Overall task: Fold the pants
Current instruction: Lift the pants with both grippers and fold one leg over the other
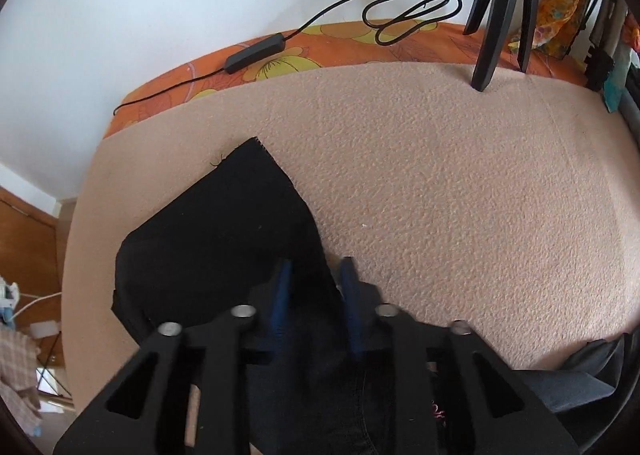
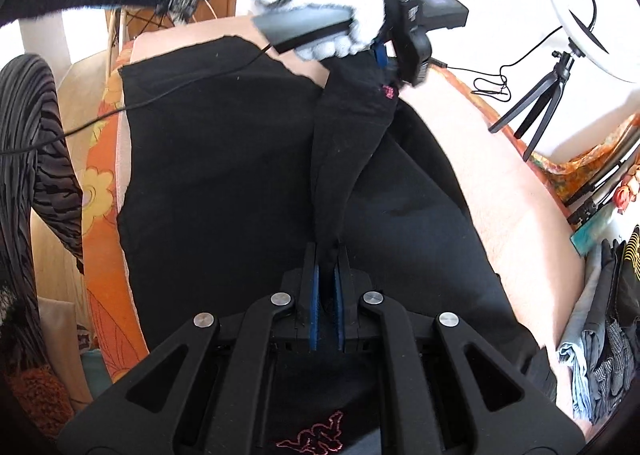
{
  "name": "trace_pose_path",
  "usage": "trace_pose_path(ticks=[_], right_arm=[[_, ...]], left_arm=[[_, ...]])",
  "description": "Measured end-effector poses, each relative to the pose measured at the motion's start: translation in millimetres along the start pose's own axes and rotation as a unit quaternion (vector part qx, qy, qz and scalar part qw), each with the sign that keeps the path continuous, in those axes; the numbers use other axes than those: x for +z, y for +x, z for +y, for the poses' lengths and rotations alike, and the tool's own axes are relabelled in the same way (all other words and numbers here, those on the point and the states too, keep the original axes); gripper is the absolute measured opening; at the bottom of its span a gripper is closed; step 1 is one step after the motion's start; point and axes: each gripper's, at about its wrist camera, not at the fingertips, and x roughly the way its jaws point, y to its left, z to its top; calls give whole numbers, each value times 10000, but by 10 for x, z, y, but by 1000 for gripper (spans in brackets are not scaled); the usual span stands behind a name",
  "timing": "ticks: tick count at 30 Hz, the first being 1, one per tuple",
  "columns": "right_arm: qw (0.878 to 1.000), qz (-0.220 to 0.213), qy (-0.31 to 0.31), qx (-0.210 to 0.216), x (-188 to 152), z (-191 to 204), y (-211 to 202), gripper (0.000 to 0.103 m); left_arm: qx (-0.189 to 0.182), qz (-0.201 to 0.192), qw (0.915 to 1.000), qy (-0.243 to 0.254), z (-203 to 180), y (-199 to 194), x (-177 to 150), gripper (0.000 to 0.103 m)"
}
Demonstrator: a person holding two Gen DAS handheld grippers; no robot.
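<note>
The black pants [image 2: 224, 159] lie spread on a beige blanket [image 1: 440, 183] on the bed. My right gripper [image 2: 329, 251] is shut on a raised fold of the black fabric, which stretches taut up to my left gripper [image 2: 386, 63]. The left gripper, held by a white-gloved hand [image 2: 340, 11], is shut on the other end of that fold, beside a small pink logo [image 2: 389, 91]. In the left wrist view the left gripper [image 1: 316, 275] pinches the fabric edge between its blue pads, with a folded black leg end [image 1: 224, 223] lying ahead on the blanket.
An orange flowered sheet [image 1: 248, 59] edges the bed by the white wall. A black cable with a power brick [image 1: 254, 53] lies on it. A tripod [image 1: 500, 7] with a ring light [image 2: 592, 3] stands at the far side. Folded clothes [image 2: 600, 335] are piled at right.
</note>
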Motion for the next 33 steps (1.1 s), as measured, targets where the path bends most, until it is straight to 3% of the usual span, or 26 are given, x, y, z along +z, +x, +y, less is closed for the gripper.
trace_pose_path(ticks=[3, 6, 15, 24, 30, 33], right_arm=[[9999, -58, 79, -48, -6, -43, -29, 7], [9999, -74, 121, -93, -33, -56, -39, 7], [9990, -223, -8, -397, 22, -25, -153, 7], [9965, -379, -249, -706, -8, 108, -401, 7], [9949, -282, -536, -802, -197, 346, -541, 7], [9931, -85, -795, -852, -331, 517, -487, 7]], left_arm=[[-49, -221, 9997, 0, 9, -45, -82, 3], [-226, -480, 9980, -355, 89, -222, -144, 2], [-727, -1395, 9798, -1232, 655, -1061, -554, 1], [-763, -1783, 9638, -1828, 1007, -1433, -1416, 1], [-1033, -2074, 9327, -2765, 1204, -1427, -2266, 1], [-1054, -1936, 9343, -2802, 1149, -1300, -2571, 1]])
